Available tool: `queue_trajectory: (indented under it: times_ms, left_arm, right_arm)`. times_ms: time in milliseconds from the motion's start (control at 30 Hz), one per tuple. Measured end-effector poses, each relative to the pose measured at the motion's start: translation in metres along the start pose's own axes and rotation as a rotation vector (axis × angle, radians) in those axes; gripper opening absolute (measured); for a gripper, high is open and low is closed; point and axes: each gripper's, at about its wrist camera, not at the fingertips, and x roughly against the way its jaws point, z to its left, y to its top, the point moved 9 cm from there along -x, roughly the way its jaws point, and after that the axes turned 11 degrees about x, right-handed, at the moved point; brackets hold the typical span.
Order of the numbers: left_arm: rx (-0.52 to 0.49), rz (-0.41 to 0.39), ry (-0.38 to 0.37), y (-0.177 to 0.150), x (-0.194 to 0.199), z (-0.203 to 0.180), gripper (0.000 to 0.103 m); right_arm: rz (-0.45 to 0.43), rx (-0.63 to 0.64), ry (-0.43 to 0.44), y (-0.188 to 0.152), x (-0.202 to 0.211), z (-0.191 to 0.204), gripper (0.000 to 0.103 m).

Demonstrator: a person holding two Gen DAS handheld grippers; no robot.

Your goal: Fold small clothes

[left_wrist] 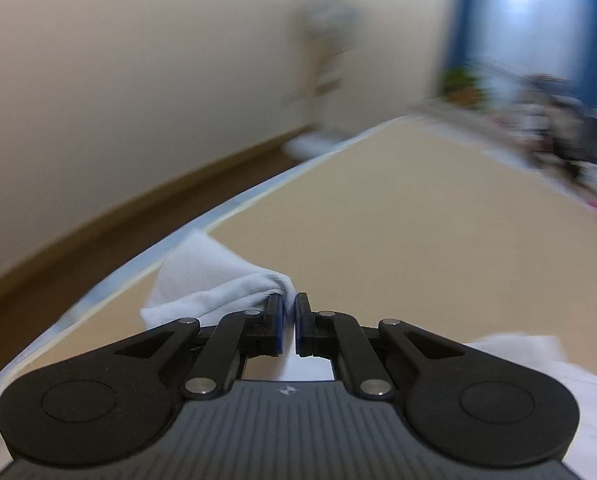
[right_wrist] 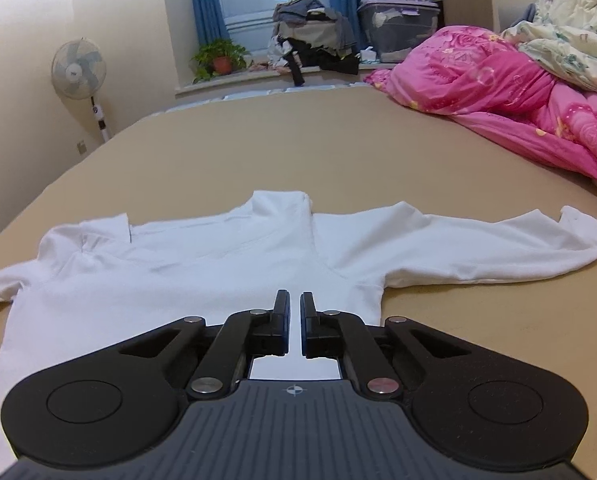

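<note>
A white long-sleeved shirt [right_wrist: 198, 264] lies flat on the tan bed sheet [right_wrist: 298, 152], collar [right_wrist: 282, 204] away from me and one sleeve [right_wrist: 478, 248] stretched out to the right. My right gripper [right_wrist: 295, 298] is shut low over the shirt's body near the armpit; no fabric shows bunched between its pads. In the blurred left wrist view, my left gripper [left_wrist: 289, 300] is shut on the end of the white sleeve [left_wrist: 214, 284], which is lifted and trails off to the left near the bed edge. More of the shirt [left_wrist: 538, 356] shows at the lower right.
A pink quilt [right_wrist: 498, 92] and a floral quilt [right_wrist: 578, 20] are heaped at the right of the bed. Beyond the bed are a standing fan [right_wrist: 78, 68], a potted plant [right_wrist: 220, 58], a pile of clothes [right_wrist: 314, 40] and a storage box [right_wrist: 398, 28]. Brown floor [left_wrist: 98, 232] lies past the bed's left edge.
</note>
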Motion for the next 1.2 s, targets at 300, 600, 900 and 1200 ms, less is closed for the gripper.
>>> queue_trajectory:
  times_ms: [300,600,900,1200]
  left_arm:
    - [-0.435,0.182,-0.749,-0.172,0.163,-0.322,0.034]
    - [-0.541,0.174,-0.530,-0.159,0.114,-0.174,0.034]
    - [-0.414,0.184,-0.357,-0.099,0.062,-0.035,0.034]
    - [-0.325,0.323,-0.407,-0.105,0.000,-0.079,0.034]
  right_arm:
    - [0.052,-0.122,0.010,-0.006,-0.010,-0.026,0.005]
    - [0.089,-0.305,0.100,-0.011,-0.031,-0.037,0.006]
    - [0.052,-0.407,0.130,0.003,-0.081,-0.031,0.008]
    - [0.052,-0.528,0.109,0.001,-0.123,-0.047,0.017]
